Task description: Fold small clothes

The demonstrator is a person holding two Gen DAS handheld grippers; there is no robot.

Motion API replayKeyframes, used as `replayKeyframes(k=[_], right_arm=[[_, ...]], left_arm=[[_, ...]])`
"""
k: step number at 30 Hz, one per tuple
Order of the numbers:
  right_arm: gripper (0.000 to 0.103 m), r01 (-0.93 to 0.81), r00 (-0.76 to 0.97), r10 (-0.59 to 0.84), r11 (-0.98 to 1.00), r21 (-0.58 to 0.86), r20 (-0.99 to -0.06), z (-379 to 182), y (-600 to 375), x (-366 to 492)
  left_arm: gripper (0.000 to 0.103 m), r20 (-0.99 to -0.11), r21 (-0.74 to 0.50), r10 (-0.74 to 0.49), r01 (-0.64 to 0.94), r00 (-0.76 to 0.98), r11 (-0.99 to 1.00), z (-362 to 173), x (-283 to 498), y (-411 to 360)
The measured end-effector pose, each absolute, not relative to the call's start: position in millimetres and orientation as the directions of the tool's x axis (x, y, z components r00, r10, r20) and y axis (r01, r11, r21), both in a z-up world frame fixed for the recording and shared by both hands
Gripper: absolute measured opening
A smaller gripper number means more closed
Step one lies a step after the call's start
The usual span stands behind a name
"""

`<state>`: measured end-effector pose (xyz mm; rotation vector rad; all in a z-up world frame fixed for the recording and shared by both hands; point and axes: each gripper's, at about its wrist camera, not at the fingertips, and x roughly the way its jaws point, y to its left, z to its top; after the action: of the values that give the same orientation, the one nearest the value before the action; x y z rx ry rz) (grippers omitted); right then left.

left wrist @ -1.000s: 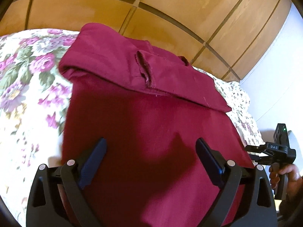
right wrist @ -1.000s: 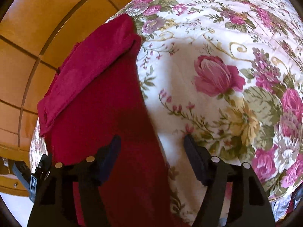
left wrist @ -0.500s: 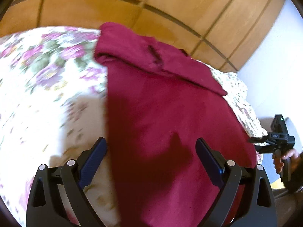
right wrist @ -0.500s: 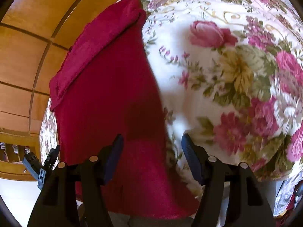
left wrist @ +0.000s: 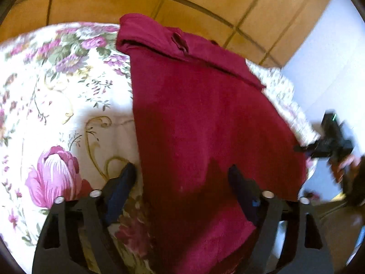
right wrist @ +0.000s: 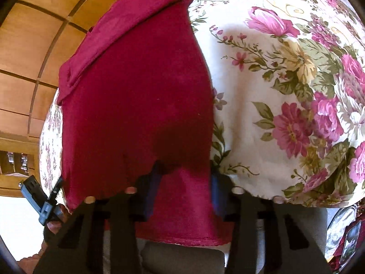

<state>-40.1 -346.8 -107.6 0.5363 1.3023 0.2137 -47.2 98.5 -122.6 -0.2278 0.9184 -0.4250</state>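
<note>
The dark red garment [right wrist: 136, 105] is spread at frame centre on the floral bedspread [right wrist: 285, 91]. Its near hem has just been pinched by the right gripper [right wrist: 182, 182]. The left gripper [left wrist: 182, 182], half-open and closing, straddles the hem; it should be clamped before lifting.

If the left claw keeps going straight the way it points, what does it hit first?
Most likely the dark red garment on the floral bedspread. The left claw, just been closing, straddles its edge; depth is unclear.

Floral bedspread [left wrist: 57, 96] underneath; wooden panelled wall [left wrist: 205, 2] behind; pale wall [left wrist: 326, 52] at right side.
</note>
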Motion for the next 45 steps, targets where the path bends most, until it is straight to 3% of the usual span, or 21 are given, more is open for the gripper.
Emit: replayKeyframes(k=[2,4,7,19,31,37,45], right_arm=[[0.013,0.115,0.277,0.482,0.842,0.527,-0.831,-103.1,-339.7,-36.9],[0.012,0.085,0.301,0.506,0.830,0.551,-0.809,-96.3,-334.8,-35.8],[0.011,-0.005,0.355,0.559,0.803,0.597,-0.749,-74.5,-322.6,-33.0],[0.010,-0.367,0.493,0.761,0.621,0.693,-0.421,10.9,-312.0,-57.2],[0.010,-0.507,0.435,0.857,0.488,0.710,-0.278,34.4,-304.3,-117.3],[0.010,-0.368,0.502,0.828,0.465,0.805,-0.249,17.5,-325.7,-112.5],[0.010,-0.038,0.578,0.755,0.404,0.914,-0.309,-21.9,-366.9,-54.7]], left_arm=[[0.052,-0.739,-0.321,-0.425,0.281,0.523,0.904,-121.4,-49.5,90.1],[0.022,-0.744,-0.334,-0.437,0.285,0.505,0.898,-120.1,-46.4,90.3],[0.014,-0.707,-0.469,-0.536,0.262,0.461,0.844,-114.6,-38.9,103.8],[0.008,-0.539,-0.550,-0.663,0.378,0.520,0.744,-44.4,-62.1,130.2],[0.008,-0.420,-0.703,-0.798,0.402,0.432,0.587,-18.7,-97.4,175.5],[0.008,-0.370,-0.809,-0.830,0.295,0.418,0.509,-40.6,-79.4,199.4],[0.008,-0.331,-0.874,-0.860,0.216,0.389,0.435,-57.6,-16.7,188.0]])
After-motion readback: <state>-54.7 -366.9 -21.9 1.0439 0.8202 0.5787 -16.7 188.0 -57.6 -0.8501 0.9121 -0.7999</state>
